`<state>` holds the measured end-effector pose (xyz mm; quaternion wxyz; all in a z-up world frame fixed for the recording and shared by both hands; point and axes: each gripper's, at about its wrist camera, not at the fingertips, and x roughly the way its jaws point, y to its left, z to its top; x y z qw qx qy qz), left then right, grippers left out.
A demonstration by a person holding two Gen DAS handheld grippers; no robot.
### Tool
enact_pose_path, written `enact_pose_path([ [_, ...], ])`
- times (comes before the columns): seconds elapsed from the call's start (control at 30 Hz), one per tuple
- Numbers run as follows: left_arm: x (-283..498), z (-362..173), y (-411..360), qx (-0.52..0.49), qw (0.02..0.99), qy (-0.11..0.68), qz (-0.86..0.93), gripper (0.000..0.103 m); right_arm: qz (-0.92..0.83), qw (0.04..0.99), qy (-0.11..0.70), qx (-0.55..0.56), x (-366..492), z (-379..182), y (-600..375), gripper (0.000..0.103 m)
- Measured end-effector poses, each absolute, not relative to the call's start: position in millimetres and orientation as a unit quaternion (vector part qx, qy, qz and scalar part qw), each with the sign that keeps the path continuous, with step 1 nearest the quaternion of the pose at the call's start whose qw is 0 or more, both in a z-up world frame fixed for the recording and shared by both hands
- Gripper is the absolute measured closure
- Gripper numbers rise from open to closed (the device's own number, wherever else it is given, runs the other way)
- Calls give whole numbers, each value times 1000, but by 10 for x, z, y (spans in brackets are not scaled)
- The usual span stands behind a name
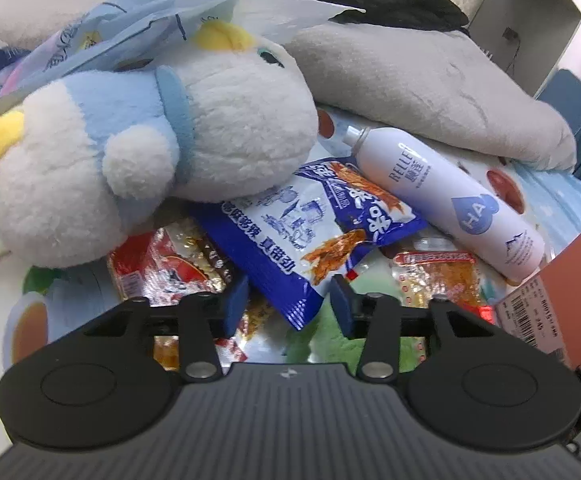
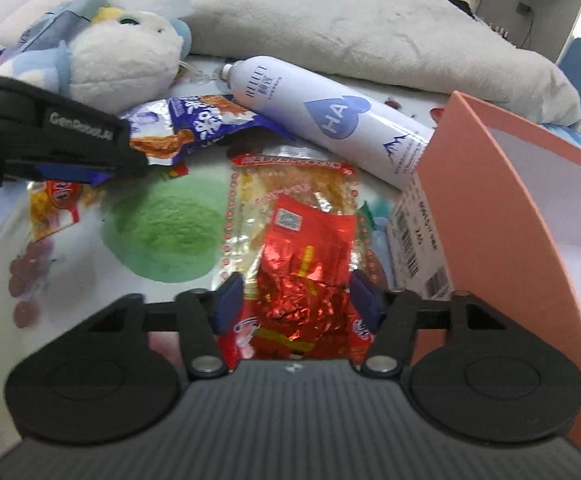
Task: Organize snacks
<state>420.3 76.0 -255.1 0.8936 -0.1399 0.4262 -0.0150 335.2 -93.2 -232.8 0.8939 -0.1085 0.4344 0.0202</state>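
Plush toy [image 1: 150, 140]: white body with pale blue patches and yellow tufts. Just beside the spray bottle [image 1: 446, 196], which is white with a blue droplet emblem lettered in white and grey lettering near its neck, lies a snack packet [image 1: 310, 232] in blue and white with orange-red food imagery and white characters. Nearer than the bottle, a foil pouch [image 2: 306, 276] is crinkled metallic red with yellow marks, resting on a clear wrapper [image 2: 294, 184] of orange contents with red edging. The box [image 2: 502, 208] beside the bottle's base is salmon-orange outside, white inside, with a black barcode label. Bed sheet [image 2: 162, 232]: white, printed with a green blotch. Blanket [image 2: 370, 40]: grey.
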Motion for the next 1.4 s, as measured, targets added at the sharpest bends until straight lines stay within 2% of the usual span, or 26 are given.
enact_pose_path([
  [0.13,4207,-2546,785,-143,892,429,-9,74,21,895,431,-110,3350,-2298,-953,53],
  [0.17,4199,-2538,802,-149,891,429,-9,75,25,896,430,-110,3341,-2282,-955,62],
  [0.27,4155,-2497,833,-165,891,423,-10,79,26,899,422,-116,3301,-2228,-959,72],
  [0.5,3924,-2302,833,-178,892,416,-8,86,37,901,417,-115,3179,-2093,-1016,81],
  [0.9,3087,-2035,824,-184,886,425,-7,89,68,895,426,-118,2463,-1840,-927,83],
  [1.4,1880,-1878,1004,-201,879,431,28,89,101,880,441,-143,1548,-1789,-935,82],
])
